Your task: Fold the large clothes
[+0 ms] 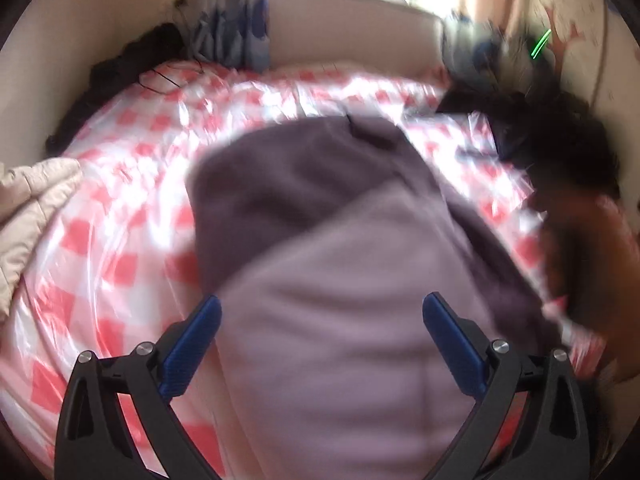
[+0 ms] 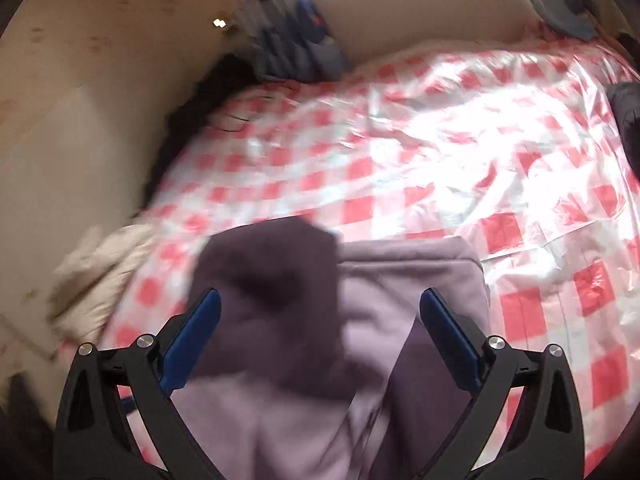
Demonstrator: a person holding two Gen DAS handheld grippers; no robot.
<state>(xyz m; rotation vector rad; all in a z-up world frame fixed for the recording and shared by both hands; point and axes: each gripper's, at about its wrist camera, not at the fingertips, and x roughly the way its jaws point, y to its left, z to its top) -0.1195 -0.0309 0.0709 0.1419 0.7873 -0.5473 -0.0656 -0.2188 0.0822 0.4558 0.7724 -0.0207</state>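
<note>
Left gripper (image 1: 320, 316): blue ribbed fingers (image 1: 196, 344) spread wide, clamping nothing.
Right gripper (image 2: 320, 314): fingers (image 2: 448, 340) likewise apart.
Garment: soft lilac-and-plum fleece garment (image 1: 340, 320), blurred, bunched in thick folds, lies on the bed between and beneath both finger pairs.
Bed: glossy red-and-white checked plastic sheet (image 2: 440, 160), crinkled.
Left edge: cream quilted padded jacket (image 1: 32, 200).
Far: pale padded headboard (image 1: 352, 32).

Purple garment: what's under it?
The purple garment lies on a red-and-white checked plastic sheet that shows all around it. What the sheet covers cannot be seen. Both claws are open above the garment.
</note>
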